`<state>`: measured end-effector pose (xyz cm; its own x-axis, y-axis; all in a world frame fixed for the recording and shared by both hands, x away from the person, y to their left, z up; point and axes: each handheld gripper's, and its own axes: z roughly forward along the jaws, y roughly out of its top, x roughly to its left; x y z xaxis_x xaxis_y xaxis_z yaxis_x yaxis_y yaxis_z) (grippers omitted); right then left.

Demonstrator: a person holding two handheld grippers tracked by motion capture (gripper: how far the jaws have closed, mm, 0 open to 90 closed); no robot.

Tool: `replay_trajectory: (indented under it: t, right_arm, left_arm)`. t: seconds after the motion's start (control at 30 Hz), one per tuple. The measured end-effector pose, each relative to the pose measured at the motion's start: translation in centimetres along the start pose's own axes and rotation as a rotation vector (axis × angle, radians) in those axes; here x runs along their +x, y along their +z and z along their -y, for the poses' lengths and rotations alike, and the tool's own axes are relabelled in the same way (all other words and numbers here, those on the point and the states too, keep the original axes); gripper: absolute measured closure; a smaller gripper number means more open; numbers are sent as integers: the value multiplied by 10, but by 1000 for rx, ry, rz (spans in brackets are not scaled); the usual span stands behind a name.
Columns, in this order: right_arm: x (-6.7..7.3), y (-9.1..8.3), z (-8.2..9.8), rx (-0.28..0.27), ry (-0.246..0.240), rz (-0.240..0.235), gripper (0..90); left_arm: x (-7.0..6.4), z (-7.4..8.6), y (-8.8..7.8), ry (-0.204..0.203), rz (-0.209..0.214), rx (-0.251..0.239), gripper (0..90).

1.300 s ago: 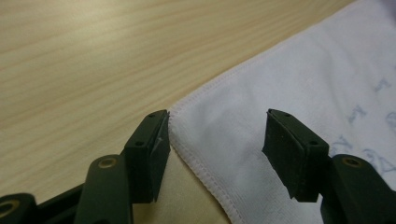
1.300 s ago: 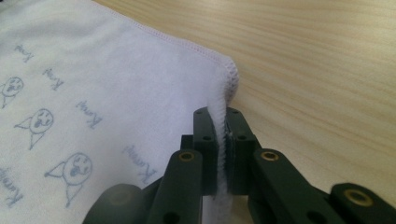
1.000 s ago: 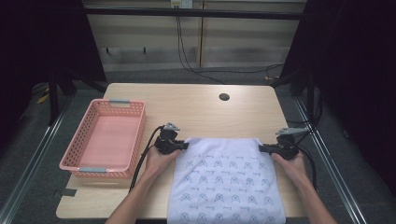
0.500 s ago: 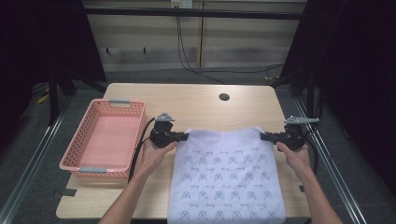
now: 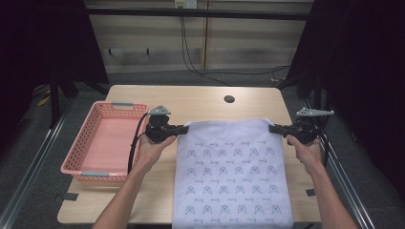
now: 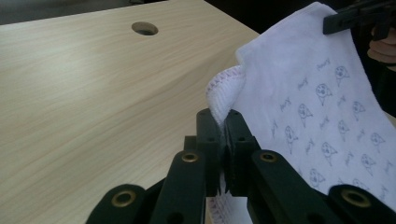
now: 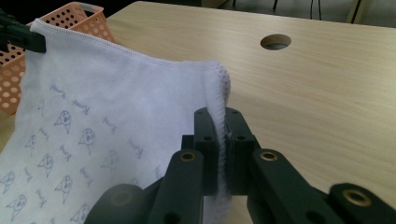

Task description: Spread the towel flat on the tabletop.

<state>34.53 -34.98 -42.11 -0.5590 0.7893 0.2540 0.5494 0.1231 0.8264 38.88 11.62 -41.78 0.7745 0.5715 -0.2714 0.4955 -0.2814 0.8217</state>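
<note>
Right of the pink basket (image 5: pixel 102 143), a white patterned cloth (image 5: pixel 231 176) lies on the desk (image 5: pixel 200 102), its far edge lifted. Left tongs (image 5: pixel 180 129) pinch its corner nearest the basket; right tongs (image 5: pixel 273 129) pinch the farther corner.

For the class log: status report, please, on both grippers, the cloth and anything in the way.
Left gripper shut on one far corner of the cloth, right gripper shut on the other. Far edge lifted off table, taut. Pink basket apart at left; nothing in the way.
</note>
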Motion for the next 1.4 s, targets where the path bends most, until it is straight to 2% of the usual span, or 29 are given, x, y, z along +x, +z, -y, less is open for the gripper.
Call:
replay_trajectory:
  t: [0.17,0.3,0.67,0.73,0.87,0.9,0.97,1.03,1.1,1.23,1.33,1.4]
  right_arm:
    - [-1,-1,-16,-21,3,1,860]
    - [0,-4,-35,-54,-18,4,860]
    - [0,-11,-87,-121,-28,22,862]
    - [0,-10,-96,-112,-30,36,862]
    - [0,-12,-119,-132,-33,57,862]
    - [1,-14,-123,-140,-36,53,862]
    - [3,-22,-129,-177,-48,42,862]
    - [4,-28,-128,-187,-48,40,863]
    - [3,-31,-121,-193,-48,26,863]
    - [4,-34,-91,-174,-40,-8,863]
    - [9,-37,-71,-142,-35,-23,863]
    - [16,-42,-55,-115,-49,-36,863]
  left_arm:
    - [3,-17,-5,15,-3,-22,868]
    - [10,-31,-14,9,-8,-61,868]
    - [23,-75,-34,23,-57,-134,869]
    - [25,-84,-36,22,-62,-155,869]
    - [19,-103,-39,55,-66,-173,869]
    - [17,-107,-40,71,-73,-176,868]
    - [13,-112,-43,73,-61,-198,868]
    - [8,-110,-45,83,-43,-202,868]
    - [5,-104,-44,94,-43,-185,868]
    - [-2,-81,-36,103,-33,-124,868]
    - [-10,-65,-36,83,13,-131,868]
    - [-20,-54,-38,96,41,-118,867]
